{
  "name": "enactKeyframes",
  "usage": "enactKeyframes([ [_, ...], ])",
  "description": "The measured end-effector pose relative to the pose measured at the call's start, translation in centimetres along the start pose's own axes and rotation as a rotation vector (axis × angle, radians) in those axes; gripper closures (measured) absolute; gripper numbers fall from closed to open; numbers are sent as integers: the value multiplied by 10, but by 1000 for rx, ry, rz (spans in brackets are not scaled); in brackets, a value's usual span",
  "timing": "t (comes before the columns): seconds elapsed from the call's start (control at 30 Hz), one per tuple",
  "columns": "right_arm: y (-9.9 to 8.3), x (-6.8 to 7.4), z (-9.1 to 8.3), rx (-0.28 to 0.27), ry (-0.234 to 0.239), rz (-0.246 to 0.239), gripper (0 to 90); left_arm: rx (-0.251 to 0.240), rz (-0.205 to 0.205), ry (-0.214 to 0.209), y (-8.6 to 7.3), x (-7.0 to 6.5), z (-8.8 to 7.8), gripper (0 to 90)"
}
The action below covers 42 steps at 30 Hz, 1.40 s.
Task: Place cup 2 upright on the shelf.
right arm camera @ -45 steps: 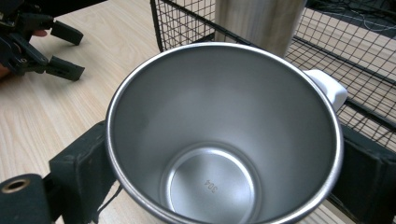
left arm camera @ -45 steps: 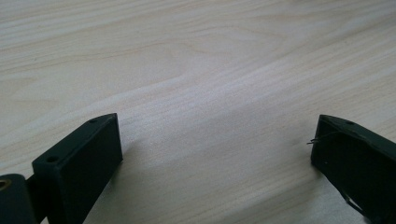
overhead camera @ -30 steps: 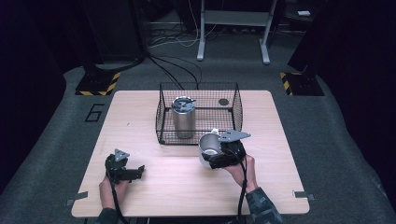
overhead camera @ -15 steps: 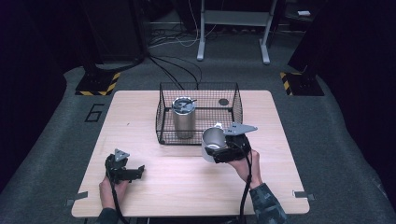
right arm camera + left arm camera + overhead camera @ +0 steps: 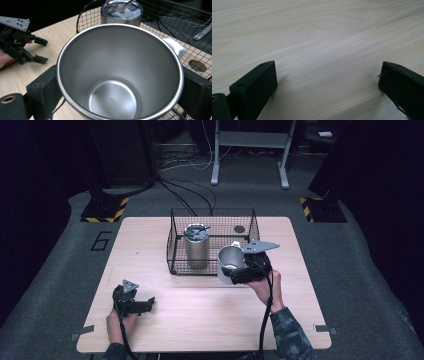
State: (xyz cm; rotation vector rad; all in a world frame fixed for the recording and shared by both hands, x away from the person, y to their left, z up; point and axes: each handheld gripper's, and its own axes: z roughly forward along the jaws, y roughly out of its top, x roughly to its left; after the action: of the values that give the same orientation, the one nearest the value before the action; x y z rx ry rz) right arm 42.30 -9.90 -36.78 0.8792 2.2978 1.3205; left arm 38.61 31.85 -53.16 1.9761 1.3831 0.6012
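Observation:
My right gripper (image 5: 234, 274) is shut on a steel mug (image 5: 229, 261) and holds it in the air just in front of the wire basket (image 5: 175, 242), near its front right corner. In the right gripper view the mug (image 5: 112, 62) is empty, with a white handle (image 5: 175, 48), and the black jaws press on both its sides. A lidded steel tumbler (image 5: 196, 245) stands upright inside the basket at its left. My left gripper (image 5: 149, 303) rests on the wooden table (image 5: 210, 325) at front left, open; nothing but bare wood lies between its jaws in the left gripper view (image 5: 327, 82).
A small dark disc (image 5: 239, 229) lies on the basket floor at the back right. The basket's wire wall (image 5: 172, 22) rises just behind the mug. Grey carpet, cables and a metal stand (image 5: 250, 150) lie beyond the table.
My right gripper has lifted the mug higher and carried it a little toward the basket's front right corner, turning its mouth more upward. The left gripper has stayed put.

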Motion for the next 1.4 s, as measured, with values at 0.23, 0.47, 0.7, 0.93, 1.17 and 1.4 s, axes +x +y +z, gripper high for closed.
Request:
enactKeyframes([
  [0.23, 11, -7, 0, 3, -7, -9, 67, 0, 2, 0, 0, 0, 0, 19],
  [0.47, 22, -13, 0, -3, -21, 0, 67, 1, 0, -1, 0, 0, 0, 18],
  [0.7, 32, -23, 2, -6, -34, 0, 67, 0, 0, 0, 0, 0, 0, 19],
  [0.93, 41, -32, 6, 3, -55, 8, 67, 0, 1, 0, 0, 0, 0, 19],
  [1.17, 47, -42, 12, 9, -72, 10, 67, 0, 1, -1, 0, 0, 0, 19],
  [1.4, 52, -50, 24, 27, -88, 25, 67, 0, 0, -1, 0, 0, 0, 18],
])
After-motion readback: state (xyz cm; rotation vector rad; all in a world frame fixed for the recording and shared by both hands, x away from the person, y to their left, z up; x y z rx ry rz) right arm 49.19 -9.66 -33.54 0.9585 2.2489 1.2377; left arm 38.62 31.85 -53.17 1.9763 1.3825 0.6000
